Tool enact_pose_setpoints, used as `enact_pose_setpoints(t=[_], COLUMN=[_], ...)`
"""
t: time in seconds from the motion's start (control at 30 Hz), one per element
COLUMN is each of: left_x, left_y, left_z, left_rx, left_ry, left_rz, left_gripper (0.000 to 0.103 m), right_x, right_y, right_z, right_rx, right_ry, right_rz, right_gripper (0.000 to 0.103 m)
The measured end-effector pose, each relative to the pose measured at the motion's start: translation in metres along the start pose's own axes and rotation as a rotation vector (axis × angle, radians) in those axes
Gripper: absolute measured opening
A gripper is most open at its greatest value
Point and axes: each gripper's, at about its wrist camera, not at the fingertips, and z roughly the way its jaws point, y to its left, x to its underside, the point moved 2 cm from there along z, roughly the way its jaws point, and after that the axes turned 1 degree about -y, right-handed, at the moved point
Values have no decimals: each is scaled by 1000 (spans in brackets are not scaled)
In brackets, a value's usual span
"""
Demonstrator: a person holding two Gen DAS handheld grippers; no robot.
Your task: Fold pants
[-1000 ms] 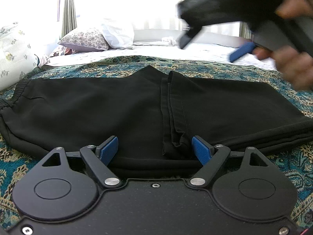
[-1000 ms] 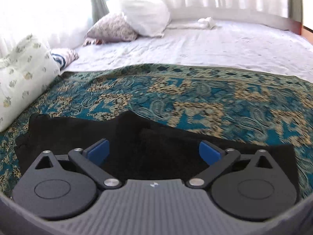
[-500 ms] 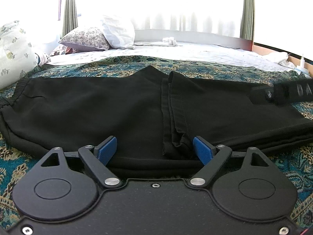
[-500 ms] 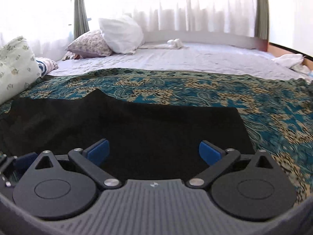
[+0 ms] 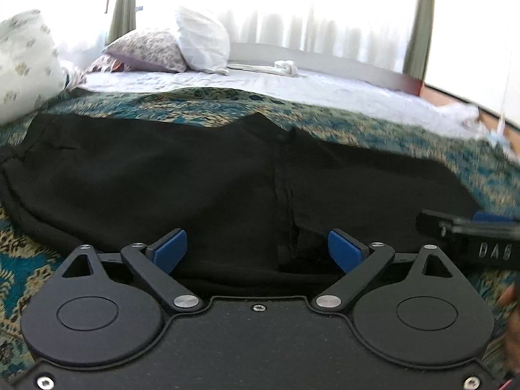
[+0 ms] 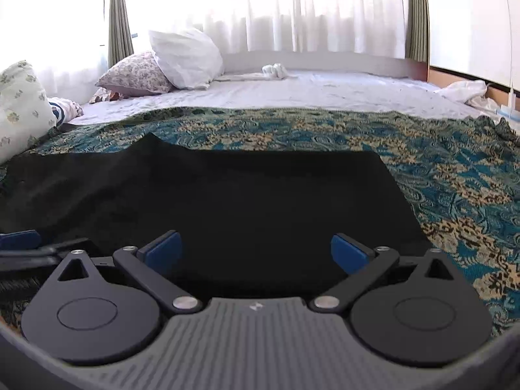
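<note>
Both grippers, left gripper (image 5: pixel 256 249), right gripper (image 6: pixel 255 249), spread over pants (image 5: pixel 195 188)

bed (image 6: pixel 325 94): white sheet | teal paisley spread (image 6: pixel 438 169) | pillows (image 6: pixel 185 58) | curtains (image 6: pixel 325 9) backlit

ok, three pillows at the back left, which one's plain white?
The plain white pillow, propped farthest right against the curtain. The floral pillow before it and the cream pillow at far left are both printed.
</note>
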Motion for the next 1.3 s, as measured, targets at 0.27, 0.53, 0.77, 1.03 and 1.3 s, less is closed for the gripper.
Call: enact_pose_setpoints(t=[0.27,0.53,0.77,1.03,1.3], left_x=[-21,-38,-46,-48,-42], left_y=[52,145,200,222,245], left_z=[-17,-18,-9,5,25], left_rx=[-138,-309,-427,-463,-449], left_ry=[-50,-59,-71,-57,6], left_rz=[-9,-177,-296,-333,-407], left_gripper=[101,101,102,102,103], right_x=[-1,-1,6,10,13], right_y=[12,39,59,57,58], right_z=[-4,1,8,13,16], right_rx=[-28,-40,-10,-6,6], right_ry=[-22,-35,-27,0,9], right_rz=[39,7,-83,-65,-73], right_gripper=[103,103,103,103,103])
